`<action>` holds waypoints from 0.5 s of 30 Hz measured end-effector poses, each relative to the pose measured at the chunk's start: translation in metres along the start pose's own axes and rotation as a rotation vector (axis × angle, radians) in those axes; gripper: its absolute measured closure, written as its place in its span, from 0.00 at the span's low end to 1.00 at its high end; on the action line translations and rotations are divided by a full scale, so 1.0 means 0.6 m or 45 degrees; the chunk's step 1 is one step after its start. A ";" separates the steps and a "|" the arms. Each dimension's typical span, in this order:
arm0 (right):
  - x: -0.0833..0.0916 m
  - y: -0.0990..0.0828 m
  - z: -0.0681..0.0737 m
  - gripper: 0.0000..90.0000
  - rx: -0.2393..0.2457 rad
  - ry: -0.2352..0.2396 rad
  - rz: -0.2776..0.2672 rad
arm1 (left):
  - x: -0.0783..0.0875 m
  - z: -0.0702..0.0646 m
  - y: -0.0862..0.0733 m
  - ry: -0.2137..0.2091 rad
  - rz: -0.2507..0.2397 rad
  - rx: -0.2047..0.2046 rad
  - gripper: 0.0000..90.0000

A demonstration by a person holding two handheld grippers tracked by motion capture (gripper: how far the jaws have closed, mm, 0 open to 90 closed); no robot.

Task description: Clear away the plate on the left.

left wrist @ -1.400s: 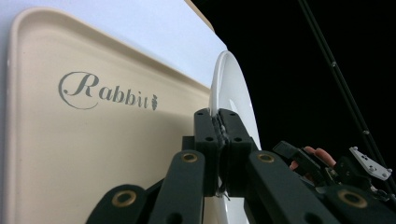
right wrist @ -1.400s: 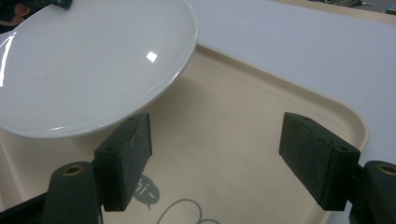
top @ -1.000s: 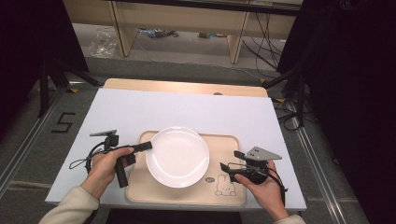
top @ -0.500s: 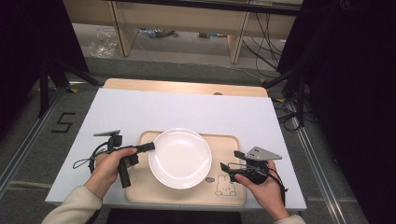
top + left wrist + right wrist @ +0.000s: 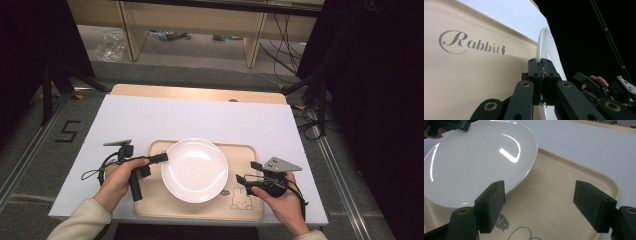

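Left gripper (image 5: pixel 161 158) clamped on plate (image 5: pixel 194 170) rim at frame centre, steadying it over tray (image 5: pixel 247 210) (perhaps to lift or set down). Right gripper (image 5: pixel 243 178), jaws apart, waiting lower right, beside the plate's far edge.

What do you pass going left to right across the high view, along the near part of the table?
Left gripper, shut on the plate's rim → plate on the tray → rabbit drawing → right gripper, jaws open.
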State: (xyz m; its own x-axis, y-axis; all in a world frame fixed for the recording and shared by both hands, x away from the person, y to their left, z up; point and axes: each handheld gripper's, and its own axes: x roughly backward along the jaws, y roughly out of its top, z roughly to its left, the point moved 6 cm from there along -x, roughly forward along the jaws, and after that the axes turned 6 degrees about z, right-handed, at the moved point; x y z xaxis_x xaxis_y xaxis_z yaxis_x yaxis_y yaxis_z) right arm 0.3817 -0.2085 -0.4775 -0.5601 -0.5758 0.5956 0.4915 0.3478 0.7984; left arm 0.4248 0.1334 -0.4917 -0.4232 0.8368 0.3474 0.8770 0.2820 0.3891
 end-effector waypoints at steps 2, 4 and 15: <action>0.000 0.000 -0.001 0.29 0.014 -0.004 -0.001 | -0.002 -0.001 -0.001 0.002 0.008 0.000 0.96; 0.000 0.000 0.000 0.29 0.000 0.002 0.001 | -0.006 -0.001 -0.002 0.006 0.008 -0.007 0.96; 0.001 -0.001 0.003 0.29 -0.019 0.008 0.016 | -0.019 0.000 -0.006 0.011 0.028 0.002 0.96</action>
State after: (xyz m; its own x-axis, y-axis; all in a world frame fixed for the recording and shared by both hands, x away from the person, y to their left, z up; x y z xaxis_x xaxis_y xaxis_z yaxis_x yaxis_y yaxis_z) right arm 0.3799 -0.2081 -0.4776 -0.5495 -0.5764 0.6048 0.5084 0.3438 0.7895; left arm 0.4265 0.1227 -0.4973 -0.4056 0.8387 0.3634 0.8865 0.2641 0.3798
